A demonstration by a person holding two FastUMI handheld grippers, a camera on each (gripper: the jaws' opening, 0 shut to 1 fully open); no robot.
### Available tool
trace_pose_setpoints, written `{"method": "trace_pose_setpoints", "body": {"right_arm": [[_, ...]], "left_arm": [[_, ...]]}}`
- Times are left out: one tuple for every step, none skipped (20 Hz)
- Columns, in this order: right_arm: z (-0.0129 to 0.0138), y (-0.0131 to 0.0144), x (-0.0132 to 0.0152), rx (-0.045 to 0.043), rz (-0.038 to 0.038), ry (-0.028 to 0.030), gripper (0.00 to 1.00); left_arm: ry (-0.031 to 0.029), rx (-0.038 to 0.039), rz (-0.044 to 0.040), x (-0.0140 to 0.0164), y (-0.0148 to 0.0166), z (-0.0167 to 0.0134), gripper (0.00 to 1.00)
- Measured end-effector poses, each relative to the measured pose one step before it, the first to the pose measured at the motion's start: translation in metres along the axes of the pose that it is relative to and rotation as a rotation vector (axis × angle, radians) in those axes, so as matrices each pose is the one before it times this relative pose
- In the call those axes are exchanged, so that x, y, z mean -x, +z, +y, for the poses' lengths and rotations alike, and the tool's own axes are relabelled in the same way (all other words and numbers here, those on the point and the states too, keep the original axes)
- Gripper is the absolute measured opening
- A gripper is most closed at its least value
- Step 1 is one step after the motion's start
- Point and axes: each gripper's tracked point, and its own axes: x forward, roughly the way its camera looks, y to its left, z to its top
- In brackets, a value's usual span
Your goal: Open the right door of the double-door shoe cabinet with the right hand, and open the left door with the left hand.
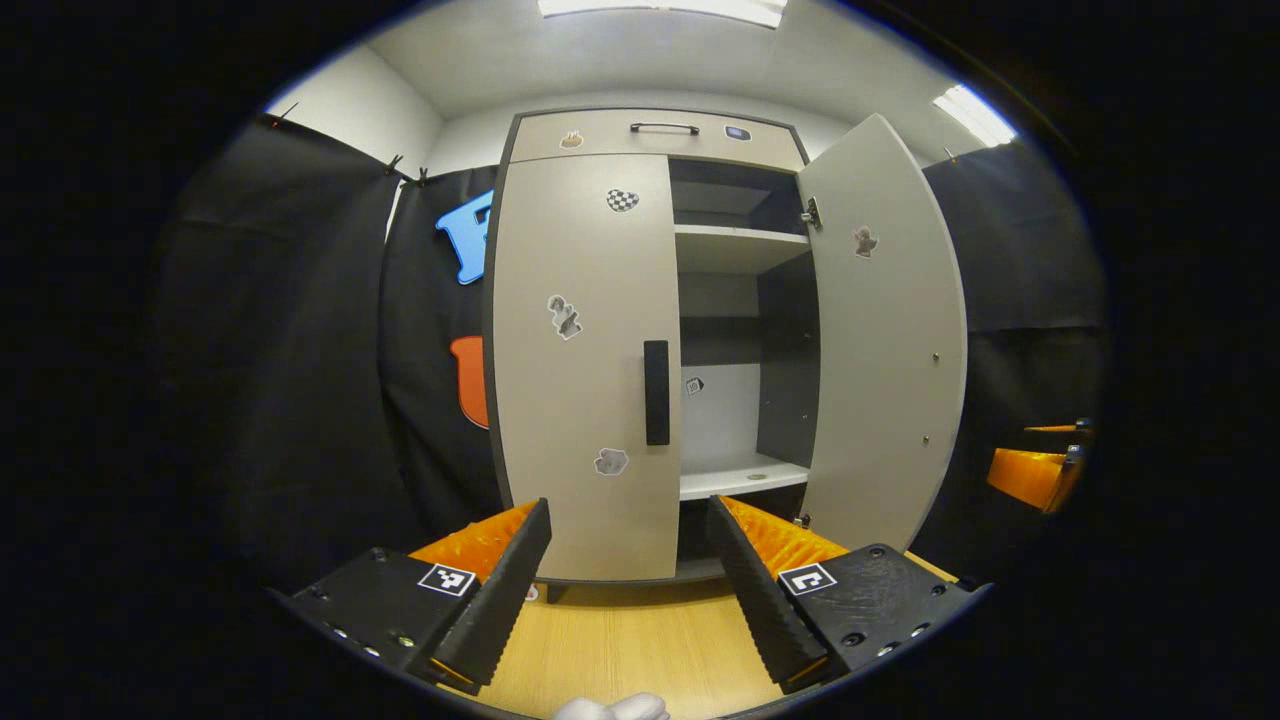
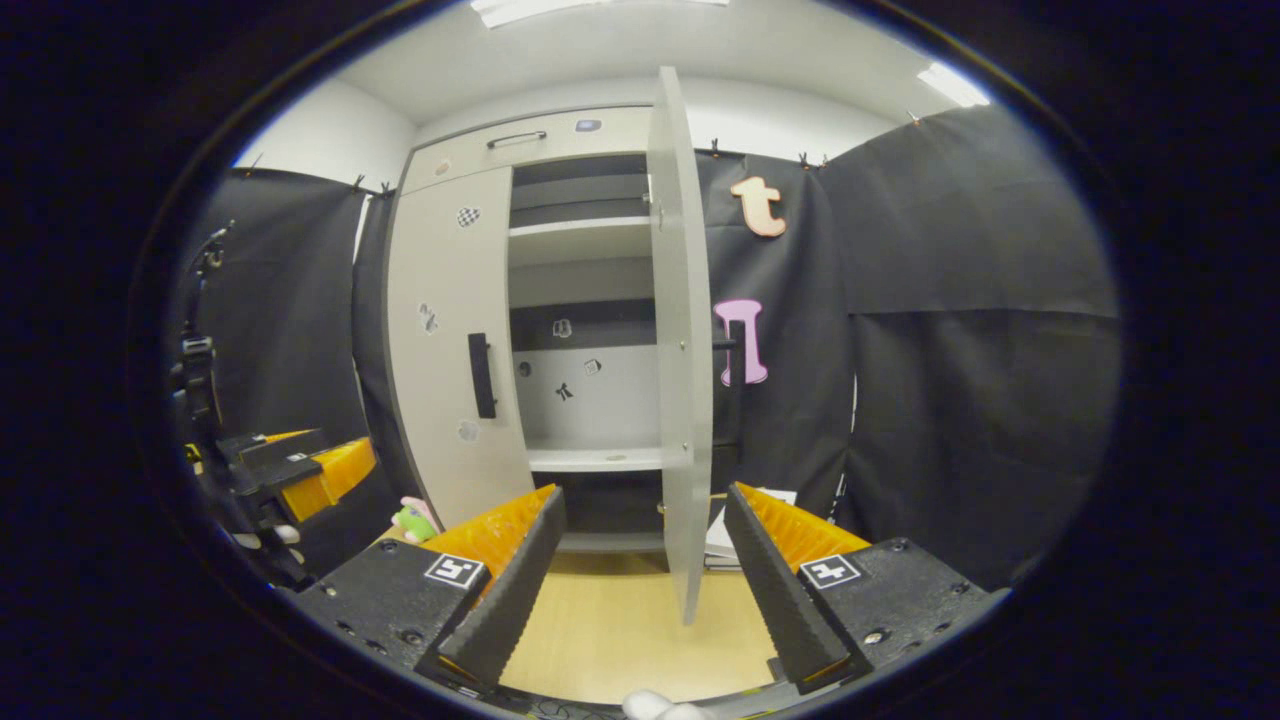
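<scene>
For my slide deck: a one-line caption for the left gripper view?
Open left tool faces the shoe cabinet: right door swung open, left door shut.

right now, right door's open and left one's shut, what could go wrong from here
1. The left gripper is open and well short of the left door's handle; a skewed approach could miss that narrow bar.
2. The open right door stands edge-on between the right gripper fingers, so a forward move may bump it.

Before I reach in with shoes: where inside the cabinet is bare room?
The lower shelf lies bare between the shut left door and the open right door; so does the upper shelf. Papers crowd the floor behind the right door.
</scene>
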Motion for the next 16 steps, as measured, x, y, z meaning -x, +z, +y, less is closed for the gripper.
{"method": "trace_pose_setpoints", "body": {"right_arm": [[0.00057,0.00280,0.00195,0.00842,-0.00409,-0.00303,0.99],[-0.00050,0.00298,0.00068,0.00748,-0.00538,-0.00642,0.99],[-0.00087,0.00293,0.00089,0.00760,-0.00374,-0.00422,0.99],[-0.00100,0.00198,-0.00040,0.00254,-0.00605,-0.00596,0.99],[-0.00091,0.00183,0.00004,-0.00048,-0.00110,-0.00378,0.99],[0.00010,-0.00016,-0.00109,0.00100,0.00195,-0.00331,1.00],[-0.00038,0.00132,0.00002,0.00263,-0.00084,-0.00354,1.00],[-0.00131,-0.00009,-0.00056,0.00510,0.00197,-0.00479,0.99],[0.00007,-0.00006,-0.00001,0.00511,0.00175,-0.00196,1.00],[-0.00061,0.00032,-0.00014,0.00576,-0.00005,-0.00423,0.99],[-0.00143,0.00079,-0.00010,0.00659,0.00226,-0.00562,0.99],[-0.00115,-0.00111,-0.00042,0.00331,0.00342,-0.00449,1.00],[-0.00088,-0.00039,0.00057,-0.00025,0.00294,-0.00525,1.00],[-0.00170,-0.00101,-0.00068,-0.00075,0.00388,-0.00522,1.00],[-0.00178,-0.00028,-0.00088,-0.00044,0.00310,-0.00522,1.00],[-0.00173,0.00039,-0.00103,0.00033,0.00029,-0.00763,0.99]], "left_arm": [[-0.00161,0.00307,0.00189,-0.01259,0.00013,-0.00032,0.94],[0.00113,-0.00156,-0.00632,-0.01291,0.00201,0.00077,0.94],[0.00255,-0.00267,-0.00675,-0.01424,0.00169,-0.00014,0.94],[0.00053,0.00244,-0.01166,-0.01493,0.00230,-0.00044,0.94],[0.00217,0.01034,0.01065,-0.01340,-0.00317,-0.00051,0.94],[0.00200,0.01420,0.00386,-0.01406,-0.00015,-0.00097,0.94],[0.00316,0.00921,-0.00305,-0.01334,0.00167,-0.00003,0.94],[0.00340,-0.00370,-0.00545,-0.01424,0.00252,0.00002,0.95],[0.00344,-0.00964,-0.00171,-0.01254,0.00168,-0.00013,0.94],[0.00510,-0.01403,-0.01355,-0.01225,0.00503,-0.00170,0.95],[0.00610,-0.01269,-0.01216,-0.00942,0.00451,-0.00035,0.95],[0.00053,-0.00992,-0.01092,-0.00964,0.00441,-0.00154,0.94],[-0.00426,0.00522,-0.00619,-0.00970,0.00340,-0.00330,0.95],[-0.00780,0.00825,-0.00677,-0.00996,0.00309,-0.00355,0.94],[-0.00123,0.00202,-0.00132,-0.00921,0.00264,-0.00152,0.94],[-0.00249,-0.00056,-0.00258,-0.00881,0.00193,-0.00198,0.94]]}}
